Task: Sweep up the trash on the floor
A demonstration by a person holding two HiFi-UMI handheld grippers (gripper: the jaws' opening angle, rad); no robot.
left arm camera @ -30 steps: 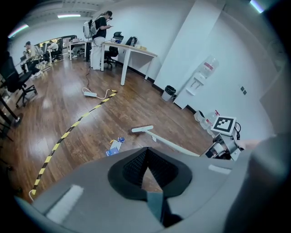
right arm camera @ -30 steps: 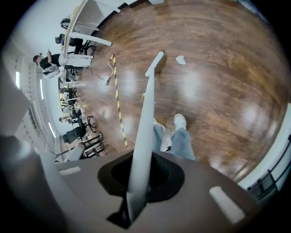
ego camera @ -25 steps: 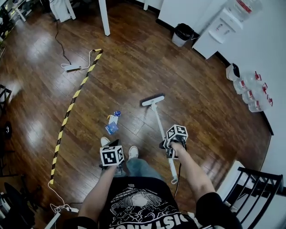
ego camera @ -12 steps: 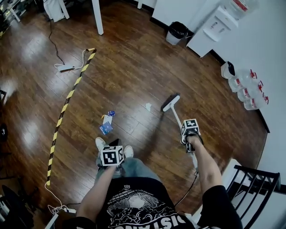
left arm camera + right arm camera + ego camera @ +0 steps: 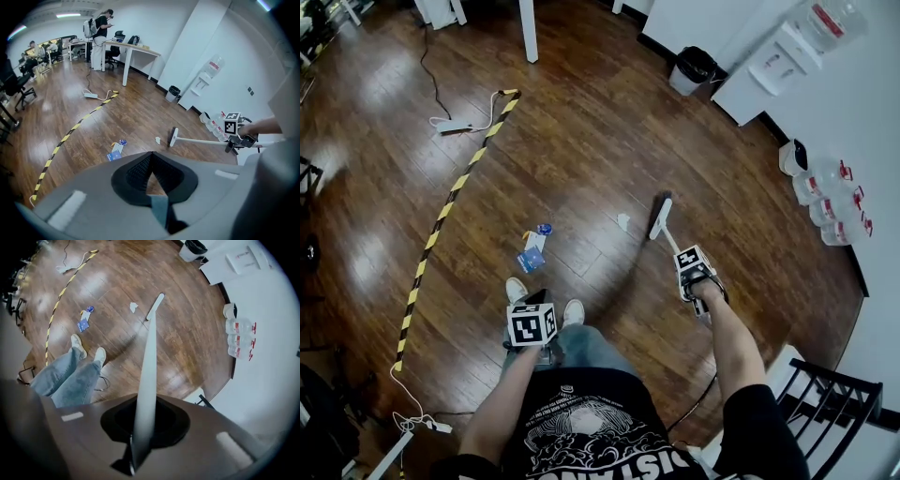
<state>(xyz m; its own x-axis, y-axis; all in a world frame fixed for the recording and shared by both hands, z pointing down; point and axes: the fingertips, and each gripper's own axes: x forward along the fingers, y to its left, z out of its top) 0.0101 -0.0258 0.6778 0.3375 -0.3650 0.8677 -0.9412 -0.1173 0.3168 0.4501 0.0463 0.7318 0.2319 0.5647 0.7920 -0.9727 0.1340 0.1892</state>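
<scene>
Head view: right gripper [image 5: 695, 275] clamped on broom [image 5: 661, 218] handle, brush head on wood floor [image 5: 581, 141] just beside white paper scrap [image 5: 622, 222], blue wrappers [image 5: 532, 255] near shoes [image 5: 517, 289], left gripper [image 5: 534, 314] above legs, left gripper view: jaws pressed together, nothing between, right gripper view: jaws tight on handle.

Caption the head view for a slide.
Seen from above, the right gripper holds a white broom, its head beside a paper scrap on the wooden floor.

Head view: high, steeply down over own torso [image 5: 581, 422] onto floor [image 5: 581, 141].
Left gripper view: low, faces out across room toward desks [image 5: 131, 49].
Right gripper view: down along broom [image 5: 150, 380].
All share tape [image 5: 450, 208], trash [image 5: 532, 253], bin [image 5: 692, 67].
</scene>
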